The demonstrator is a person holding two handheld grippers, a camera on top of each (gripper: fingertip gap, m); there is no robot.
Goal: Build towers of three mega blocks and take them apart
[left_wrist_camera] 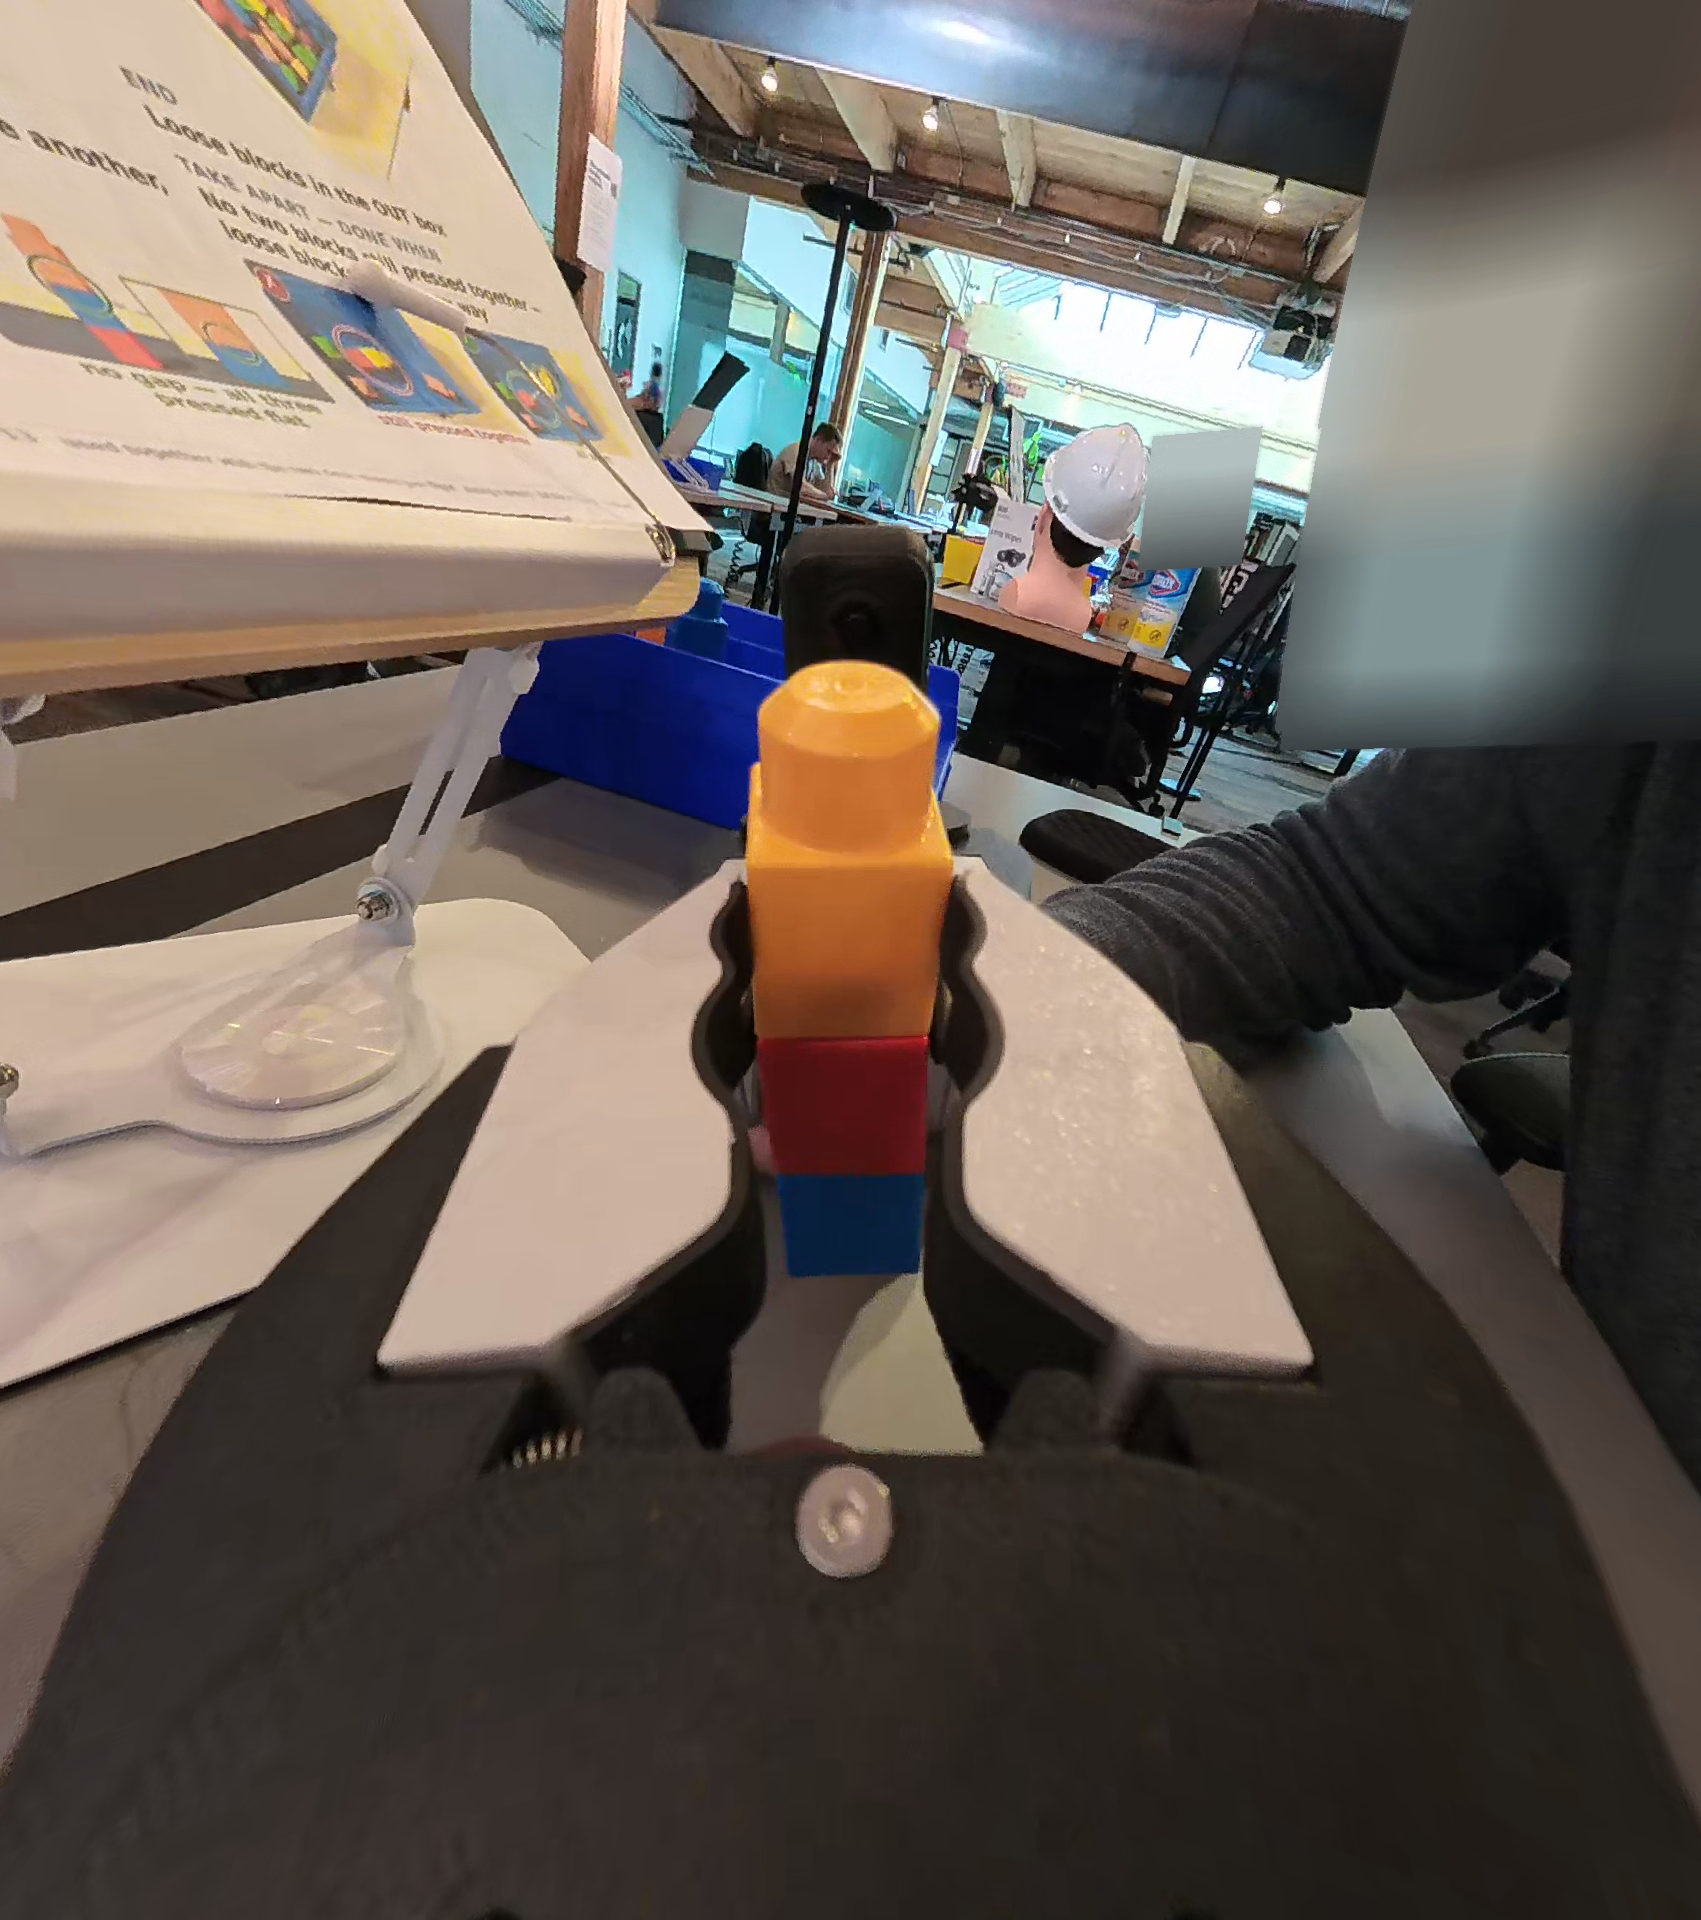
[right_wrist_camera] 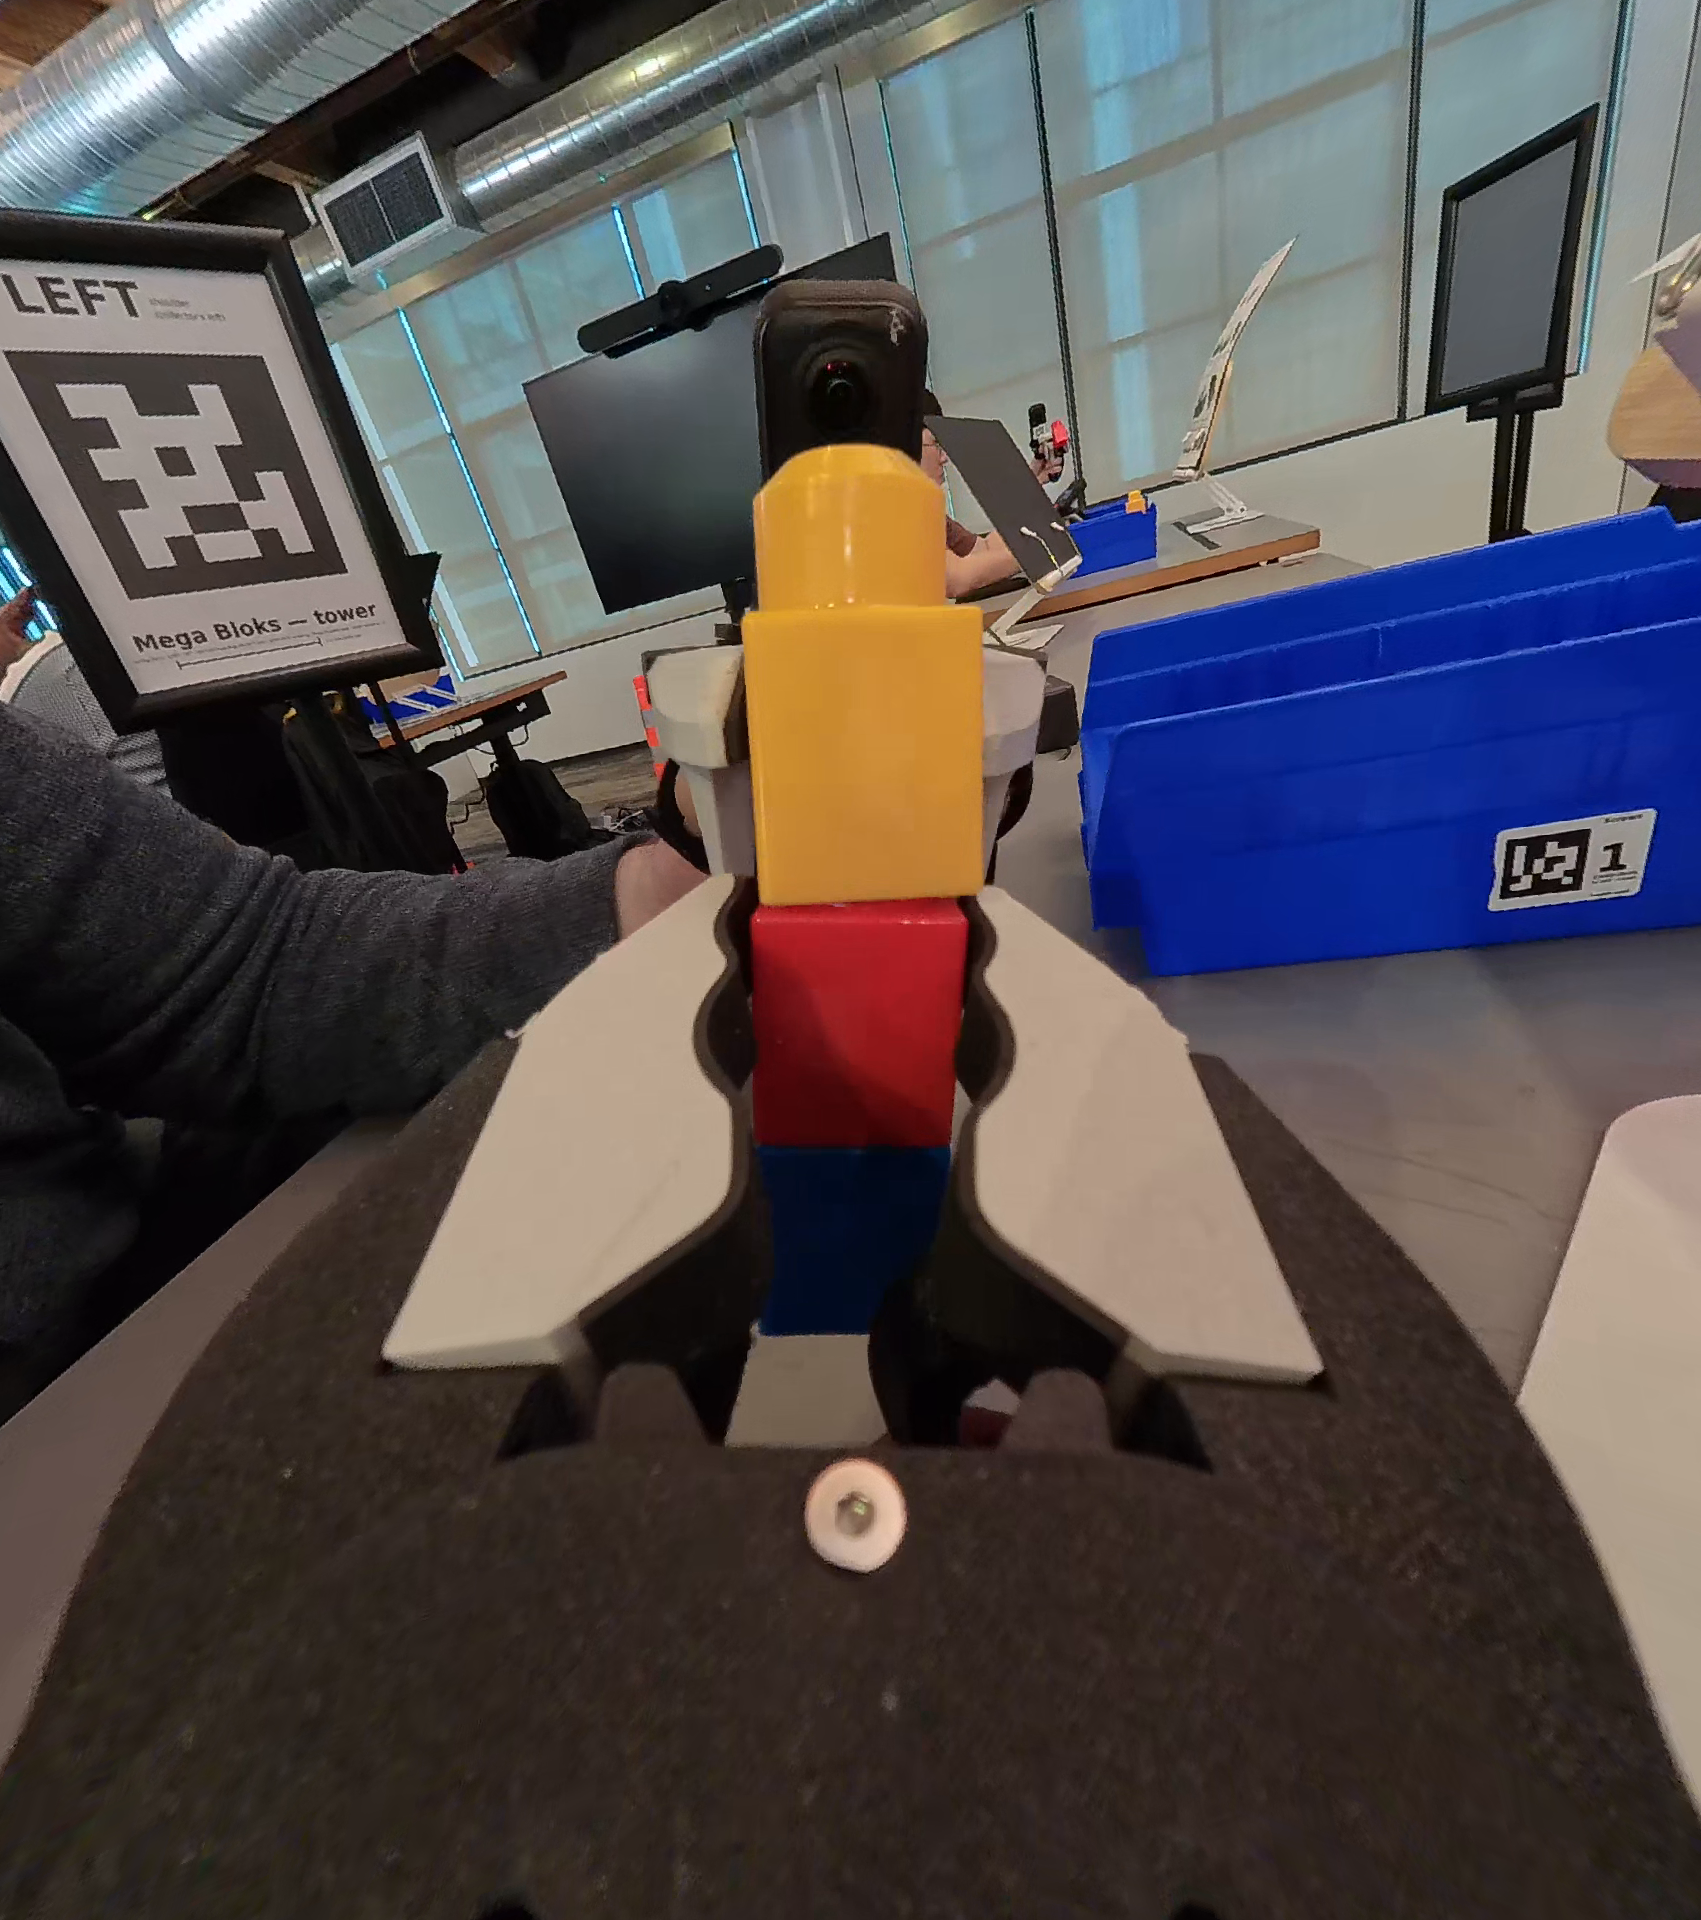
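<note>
A tower of three blocks is held between both grippers: an orange block (left_wrist_camera: 846, 914) on top, a red block (left_wrist_camera: 846, 1101) in the middle, and a blue block (left_wrist_camera: 851, 1221) at the bottom. My left gripper (left_wrist_camera: 846, 956) is shut on the orange block. My right gripper (right_wrist_camera: 856, 997) is shut on the red block (right_wrist_camera: 856, 1018), with the blue block (right_wrist_camera: 851, 1236) lower between its fingers. The orange block (right_wrist_camera: 861, 748) rises above the right gripper's tips. The left gripper's fingers (right_wrist_camera: 690, 727) show on either side of it, so the grippers face each other.
A blue bin (right_wrist_camera: 1448, 727) stands on the grey table to the right; it also shows behind the tower in the left wrist view (left_wrist_camera: 638, 717). A white document stand (left_wrist_camera: 202, 499) with its base (left_wrist_camera: 150, 1039) is at left. A person's grey sleeve (right_wrist_camera: 150, 883) rests nearby. A framed marker sign (right_wrist_camera: 160, 468) stands behind. Left and right tips are no more than a few centimetres apart.
</note>
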